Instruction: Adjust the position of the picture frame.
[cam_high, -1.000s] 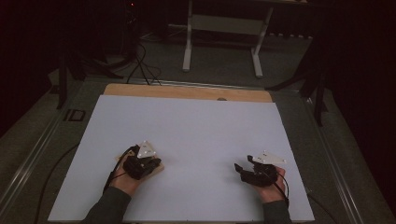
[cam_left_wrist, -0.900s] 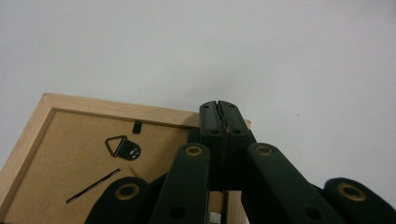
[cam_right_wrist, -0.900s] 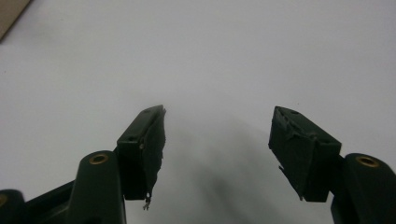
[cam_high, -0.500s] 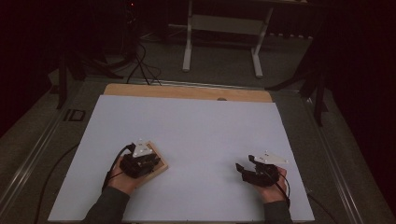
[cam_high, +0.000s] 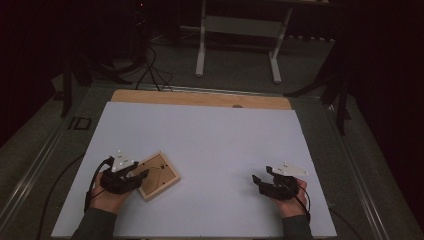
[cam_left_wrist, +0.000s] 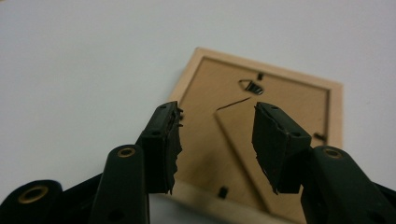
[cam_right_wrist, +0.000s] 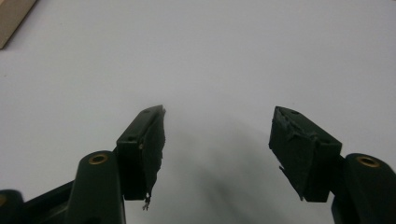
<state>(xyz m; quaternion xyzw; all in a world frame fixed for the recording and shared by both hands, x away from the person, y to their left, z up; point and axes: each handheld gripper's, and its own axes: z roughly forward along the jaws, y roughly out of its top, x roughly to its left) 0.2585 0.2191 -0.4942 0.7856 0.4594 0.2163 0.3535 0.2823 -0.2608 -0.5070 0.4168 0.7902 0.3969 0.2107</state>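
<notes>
One wooden picture frame (cam_left_wrist: 261, 140), face-down, hanger showing

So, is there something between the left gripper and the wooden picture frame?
Nothing visible. The left gripper is open, and the picture frame lies face down on the white table directly beyond its jaws, with no other thing in the gap.
</notes>
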